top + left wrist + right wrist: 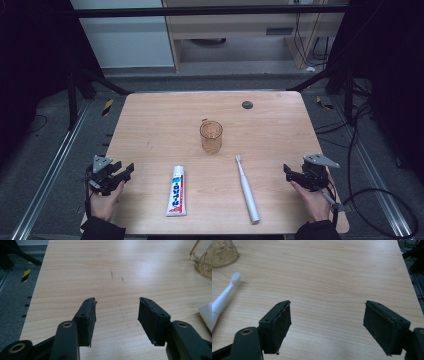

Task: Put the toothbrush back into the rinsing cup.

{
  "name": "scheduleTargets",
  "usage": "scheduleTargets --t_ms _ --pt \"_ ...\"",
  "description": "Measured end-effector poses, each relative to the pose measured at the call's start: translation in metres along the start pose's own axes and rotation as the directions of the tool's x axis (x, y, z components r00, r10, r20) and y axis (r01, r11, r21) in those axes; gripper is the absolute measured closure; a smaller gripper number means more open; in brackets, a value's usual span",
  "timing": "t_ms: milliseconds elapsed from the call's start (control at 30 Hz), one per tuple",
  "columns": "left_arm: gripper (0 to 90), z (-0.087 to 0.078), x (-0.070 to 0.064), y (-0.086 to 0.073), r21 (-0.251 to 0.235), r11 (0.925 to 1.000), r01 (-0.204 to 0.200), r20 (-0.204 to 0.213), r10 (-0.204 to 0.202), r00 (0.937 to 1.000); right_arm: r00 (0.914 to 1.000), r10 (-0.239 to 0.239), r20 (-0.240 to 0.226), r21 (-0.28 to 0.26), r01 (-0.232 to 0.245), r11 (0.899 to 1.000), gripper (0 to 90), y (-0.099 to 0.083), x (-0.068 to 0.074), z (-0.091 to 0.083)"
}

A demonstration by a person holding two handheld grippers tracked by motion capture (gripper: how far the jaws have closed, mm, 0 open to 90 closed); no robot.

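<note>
Likely setting toothbrush (247,189) and toothpaste tube (176,191) into the amber glass cup (211,136); best to take each near its middle and tip it in upright, gently, lest the cup topple. Toothbrush just inboard of the right gripper (296,175), tube inboard of the left gripper (120,176), cup ahead between both. Both grippers spread wide, empty, hovering over bare wooden table (150,120).

The glass cup (203,261) runs off the right edge of the left gripper view, as does the white tube end (207,316). In the right gripper view the toothbrush (223,298) handle leaves the left edge. Tube lettering is too small to read.
</note>
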State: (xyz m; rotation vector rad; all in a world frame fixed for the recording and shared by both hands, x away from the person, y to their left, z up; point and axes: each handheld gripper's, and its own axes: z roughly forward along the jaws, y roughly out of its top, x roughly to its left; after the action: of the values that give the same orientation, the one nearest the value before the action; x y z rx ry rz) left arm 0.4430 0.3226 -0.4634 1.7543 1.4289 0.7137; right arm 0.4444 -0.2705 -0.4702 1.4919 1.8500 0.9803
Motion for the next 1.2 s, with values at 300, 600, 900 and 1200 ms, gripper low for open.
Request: scheduleTargets --t_ms 300,600,900,1200 --pt "48.4 0.002 -0.004 -0.004 0.037 0.9990 -0.026 0.017 0.026 0.9995 0.9966 -0.011 -0.082 0.003 0.011 1.000 30.5 -0.001 0.011 -0.013" --pt "52.8 0.004 -0.014 -0.006 0.060 0.9958 -0.069 0.041 0.066 0.9970 0.9703 -0.081 -0.228 0.049 0.095 0.994 49.3 -0.001 0.049 -0.015" --pt "55.1 0.007 -0.019 -0.007 0.077 0.9935 -0.084 0.057 0.080 0.9952 0.9520 -0.116 -0.283 0.081 0.145 0.986 58.0 -0.001 0.073 -0.012" --pt "54.8 0.009 -0.021 -0.007 0.084 0.9926 -0.087 0.063 0.082 0.9946 0.9432 -0.111 -0.313 0.109 0.152 0.982 57.3 0.002 0.089 -0.010"
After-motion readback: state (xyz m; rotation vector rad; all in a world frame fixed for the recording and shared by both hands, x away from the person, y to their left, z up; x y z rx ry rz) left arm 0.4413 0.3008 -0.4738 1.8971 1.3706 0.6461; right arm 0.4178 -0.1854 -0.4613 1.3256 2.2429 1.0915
